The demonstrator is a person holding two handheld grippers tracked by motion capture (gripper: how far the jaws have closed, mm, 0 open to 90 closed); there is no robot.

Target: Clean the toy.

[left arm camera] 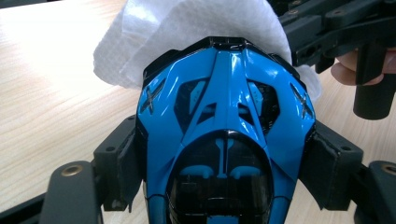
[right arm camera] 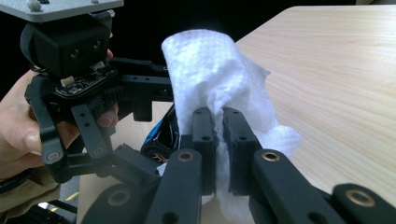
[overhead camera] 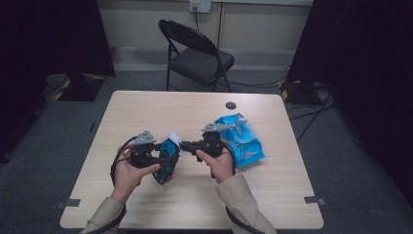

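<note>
I'm clamping the blue toy car [left arm camera: 224, 140] by its flanks in my left gripper [overhead camera: 165, 158], held above the table [overhead camera: 146, 112], while my right gripper [right arm camera: 217, 135] is pinching a white wipe [right arm camera: 210, 70] with jaws nearly shut and pressing it against the car's nose. Risk, as I judge it: the car's shell is glossy hard plastic, curved and tapering, so a hard rub could be twisting it out of the pads; the wipe is thin, soft and dimpled, could be tearing or slipping free.
</note>
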